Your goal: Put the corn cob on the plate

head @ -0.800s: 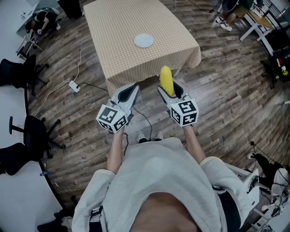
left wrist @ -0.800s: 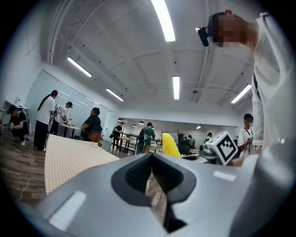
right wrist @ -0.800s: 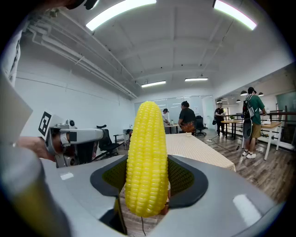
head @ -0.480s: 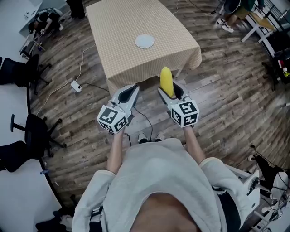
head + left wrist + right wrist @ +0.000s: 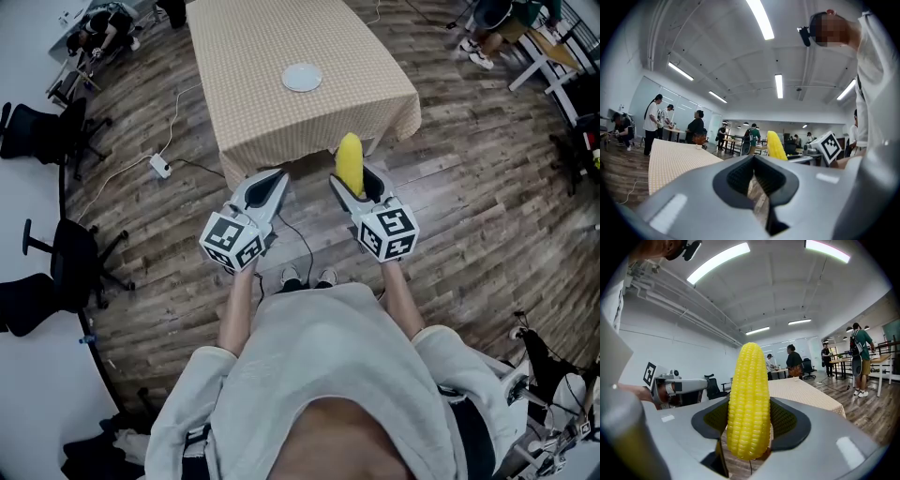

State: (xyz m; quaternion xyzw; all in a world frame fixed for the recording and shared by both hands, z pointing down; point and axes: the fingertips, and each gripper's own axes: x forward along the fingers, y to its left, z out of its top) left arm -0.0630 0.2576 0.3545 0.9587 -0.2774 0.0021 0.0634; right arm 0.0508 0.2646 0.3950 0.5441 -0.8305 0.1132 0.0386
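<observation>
Wood-floored room, beige checked-cloth table (image 5: 272,112) bearing small white round plate (image 5: 301,77) | right gripper (image 5: 356,180) clamped on upright yellow corn cob (image 5: 350,161) | left gripper (image 5: 266,185) jaws together, empty

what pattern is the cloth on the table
A fine beige-and-white check covers the fabric tablecloth; it shows best in the head view.

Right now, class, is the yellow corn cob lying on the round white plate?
No, the right gripper holds the yellow corn cob in its jaws, while the round white plate sits bare on the checked tablecloth.
</observation>
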